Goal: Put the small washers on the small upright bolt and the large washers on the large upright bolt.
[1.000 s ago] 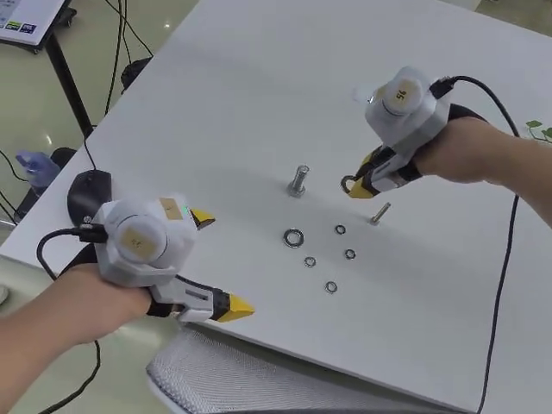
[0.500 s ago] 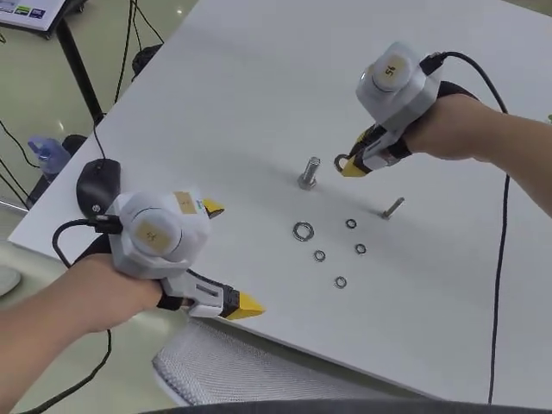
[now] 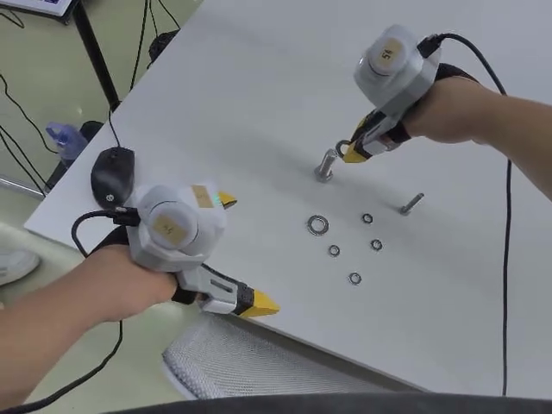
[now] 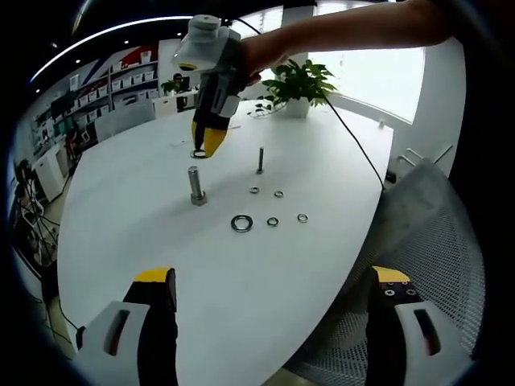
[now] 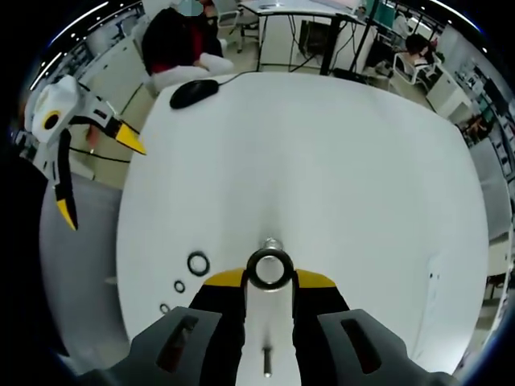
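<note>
Large washer [image 5: 268,268] sits pinched in the closed tips of my right claw [image 3: 352,154], just above the large bolt [image 3: 326,164]. On the table [image 3: 259,86] lie a second large washer [image 3: 317,225], four small washers [image 3: 376,245] and the small bolt [image 3: 411,204]. My left claw [image 3: 245,252] gapes wide, empty.

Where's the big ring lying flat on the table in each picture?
Head view: the loose large washer lies mid-picture, just below the large upright bolt.
Left gripper view: that washer sits near the centre, lower right of the bolt.
Right gripper view: it lies lower left, left of the right gripper.
Shared landmark: the held large washer, pinched by the right gripper.
</note>
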